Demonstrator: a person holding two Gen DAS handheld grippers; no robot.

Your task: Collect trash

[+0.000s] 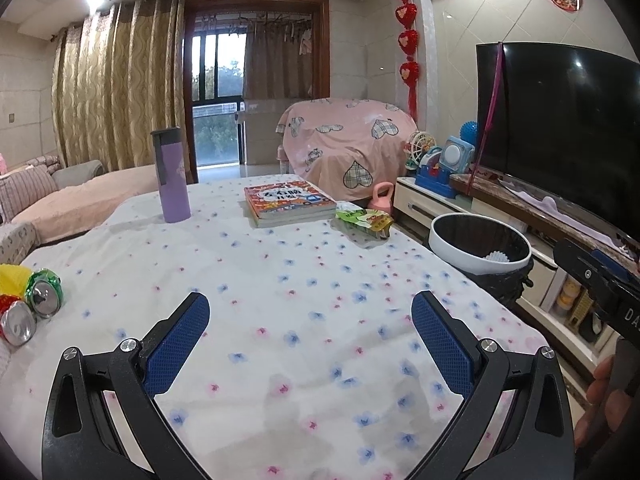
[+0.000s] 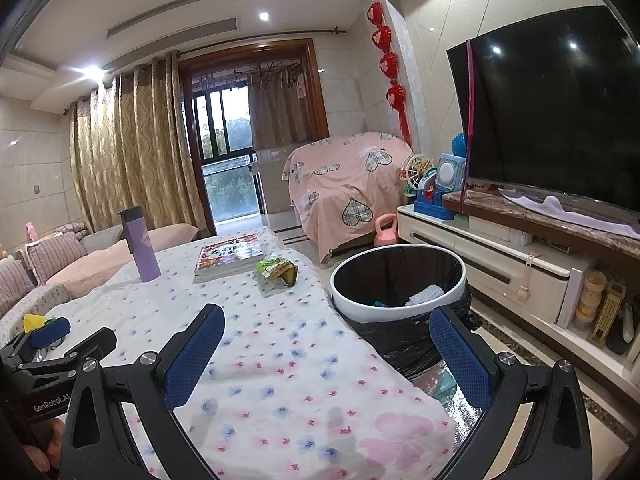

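We hold both grippers above the bench (image 1: 280, 320), each with its fingers spread wide and nothing between them: the left gripper (image 1: 310, 344) and the right gripper (image 2: 326, 354). The flowered cloth around them lies bare. The trash bin (image 2: 400, 276) stands on the floor just beside the bench's right edge, mouth up, with white paper inside. A green and yellow wrapper (image 1: 364, 220) lies near that edge, beside the books (image 1: 288, 200), its long axis running toward the bin. Two crushed cans (image 1: 32, 300) lie at the far side from the bin, their ends facing us.
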